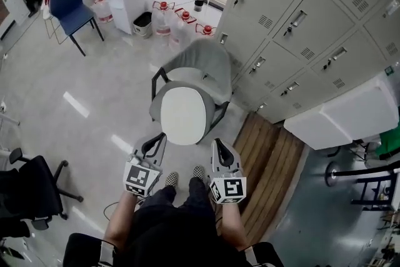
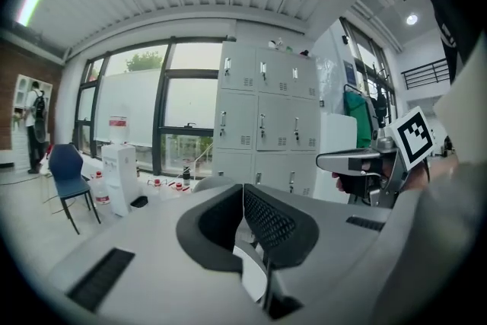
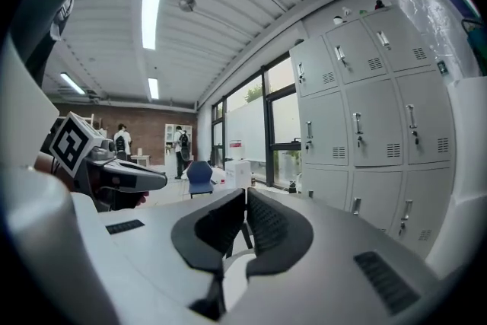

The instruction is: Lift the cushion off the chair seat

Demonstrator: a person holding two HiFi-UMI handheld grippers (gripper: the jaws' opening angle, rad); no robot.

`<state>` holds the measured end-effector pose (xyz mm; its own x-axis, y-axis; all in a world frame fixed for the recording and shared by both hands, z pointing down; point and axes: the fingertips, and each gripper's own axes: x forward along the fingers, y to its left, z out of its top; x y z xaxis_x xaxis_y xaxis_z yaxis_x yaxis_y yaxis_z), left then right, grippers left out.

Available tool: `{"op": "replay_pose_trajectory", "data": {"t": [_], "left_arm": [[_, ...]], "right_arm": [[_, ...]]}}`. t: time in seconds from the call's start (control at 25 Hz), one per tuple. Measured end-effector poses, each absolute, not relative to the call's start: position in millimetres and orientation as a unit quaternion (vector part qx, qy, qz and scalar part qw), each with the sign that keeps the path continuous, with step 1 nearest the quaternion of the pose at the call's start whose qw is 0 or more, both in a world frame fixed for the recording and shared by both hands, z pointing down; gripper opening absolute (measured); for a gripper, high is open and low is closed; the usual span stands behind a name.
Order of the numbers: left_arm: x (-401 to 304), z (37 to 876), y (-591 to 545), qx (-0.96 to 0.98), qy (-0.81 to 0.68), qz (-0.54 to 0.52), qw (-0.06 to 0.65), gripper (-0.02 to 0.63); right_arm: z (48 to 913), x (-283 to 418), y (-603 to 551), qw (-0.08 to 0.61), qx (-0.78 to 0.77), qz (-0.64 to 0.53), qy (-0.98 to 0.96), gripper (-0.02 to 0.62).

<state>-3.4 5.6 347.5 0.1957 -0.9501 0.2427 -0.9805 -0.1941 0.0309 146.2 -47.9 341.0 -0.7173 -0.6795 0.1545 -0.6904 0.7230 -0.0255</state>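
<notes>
Grey lockers (image 1: 312, 28) stand just behind and to the right of the chair (image 1: 203, 62). The white cushion (image 1: 183, 114) lies flat on the chair's seat. At the chair's front edge, the left gripper (image 1: 160, 138) and right gripper (image 1: 217, 142) point toward it, one on each side of the cushion's near end. Each has its jaws pressed together with nothing between them.

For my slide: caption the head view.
Left gripper and right gripper, both shut, face a grey chair with a white cushion on it.
</notes>
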Motion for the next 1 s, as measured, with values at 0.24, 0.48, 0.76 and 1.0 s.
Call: {"op": "replay_pose_trajectory", "data": {"t": [0.24, 0.48, 0.76, 1.0], "left_arm": [[-22, 359, -4, 0.719, -0.681, 0.079, 0.113, 0.020], [-45, 390, -15, 0.676, -0.719, 0.077, 0.139, 0.020], [-68, 457, -34, 0.652, -0.733, 0.081, 0.174, 0.020], [-83, 521, -49, 0.647, -0.729, 0.084, 0.206, 0.020]], "right_arm": [[352, 123, -81, 0.081, 0.304, 0.038, -0.948, 0.031], [383, 93, -101, 0.102, 0.249, 0.047, -0.962, 0.031], [442, 67, -127, 0.131, 0.225, 0.071, -0.963, 0.031], [504, 47, -145, 0.156, 0.212, 0.081, -0.961, 0.031]]}}
